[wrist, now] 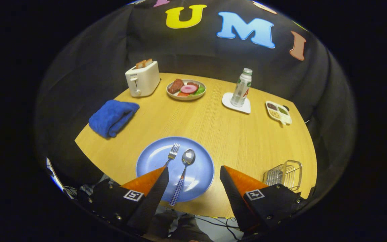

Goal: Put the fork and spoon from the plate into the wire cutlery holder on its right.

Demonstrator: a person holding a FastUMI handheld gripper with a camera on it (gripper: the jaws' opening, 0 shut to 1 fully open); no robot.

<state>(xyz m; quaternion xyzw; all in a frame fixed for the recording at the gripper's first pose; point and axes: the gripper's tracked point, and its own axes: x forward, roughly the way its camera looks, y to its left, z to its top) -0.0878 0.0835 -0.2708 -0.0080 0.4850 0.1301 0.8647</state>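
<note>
A blue plate (155, 161) lies on the wooden table near its front edge, just ahead of my fingers. On it rest a fork (173, 153) and a spoon (186, 161) with a blue checked handle, side by side, heads pointing away from me. The fork's handle is hidden behind my left finger (153, 188). The wire cutlery holder (286, 174) stands to the plate's right, just beyond my right finger (235, 191). My gripper (193, 169) hovers open above the plate's near side, with the spoon's handle between the fingers and nothing held.
A folded blue towel (113, 117) lies at the left. Farther back stand a white toaster (142, 79), a bowl of food (186, 89), a bottle (242, 88) on a white coaster and a small divided dish (278, 112). Bare tabletop (233, 134) spreads beyond the plate.
</note>
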